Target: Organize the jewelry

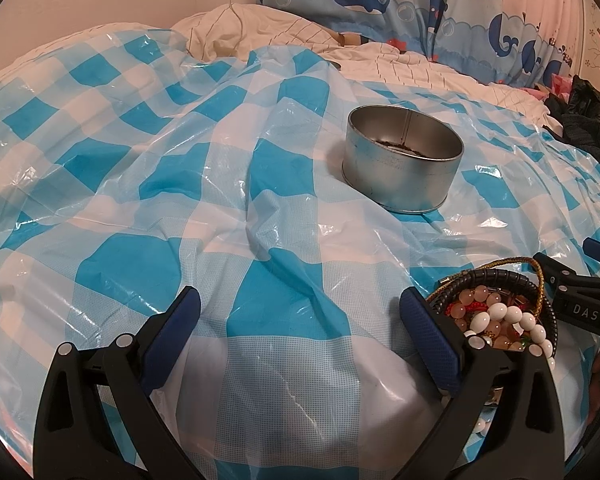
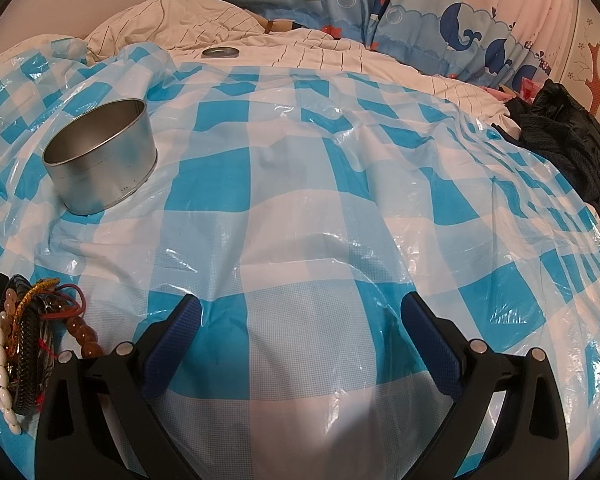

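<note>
A pile of bead bracelets (image 1: 500, 312), white, amber, red and a black braided band, lies on the blue-and-white checked plastic sheet (image 1: 260, 240). It sits just right of my left gripper (image 1: 300, 312), which is open and empty. The pile also shows at the lower left of the right wrist view (image 2: 16, 340). My right gripper (image 2: 300, 316) is open and empty over the sheet; part of it shows in the left wrist view (image 1: 580, 300). An open round metal tin (image 1: 404, 160) stands further back; it also shows in the right wrist view (image 2: 100, 156).
A round metal lid (image 2: 220, 53) lies on the white striped bedding (image 2: 340, 52) at the back. Whale-print curtains (image 2: 380, 0) hang behind. Dark clothing (image 2: 568, 140) is heaped at the right edge of the bed.
</note>
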A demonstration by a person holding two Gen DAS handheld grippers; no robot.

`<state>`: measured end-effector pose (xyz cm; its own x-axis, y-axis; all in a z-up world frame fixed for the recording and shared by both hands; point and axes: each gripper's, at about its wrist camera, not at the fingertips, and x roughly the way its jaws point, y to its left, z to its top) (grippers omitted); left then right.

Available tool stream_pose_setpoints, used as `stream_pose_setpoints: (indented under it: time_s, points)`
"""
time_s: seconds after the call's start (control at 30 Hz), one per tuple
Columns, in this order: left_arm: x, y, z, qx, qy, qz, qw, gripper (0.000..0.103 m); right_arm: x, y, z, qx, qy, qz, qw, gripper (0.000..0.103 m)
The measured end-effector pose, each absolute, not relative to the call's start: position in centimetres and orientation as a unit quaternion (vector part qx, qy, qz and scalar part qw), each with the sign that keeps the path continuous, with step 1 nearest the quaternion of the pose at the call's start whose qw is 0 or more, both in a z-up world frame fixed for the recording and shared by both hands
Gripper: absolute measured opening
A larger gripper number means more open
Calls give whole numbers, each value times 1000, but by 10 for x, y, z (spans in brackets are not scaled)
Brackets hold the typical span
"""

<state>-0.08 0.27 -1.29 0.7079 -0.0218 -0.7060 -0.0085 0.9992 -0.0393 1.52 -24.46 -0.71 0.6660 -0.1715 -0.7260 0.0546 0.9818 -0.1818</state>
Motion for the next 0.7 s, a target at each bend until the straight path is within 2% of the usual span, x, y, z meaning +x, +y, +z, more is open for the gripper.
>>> stream_pose_setpoints:
  time_s: [0.7]
  points:
    - [-2,2,-14,-19,382,-3,924,96,13,-241,-5,-82,396,-71,912,96]
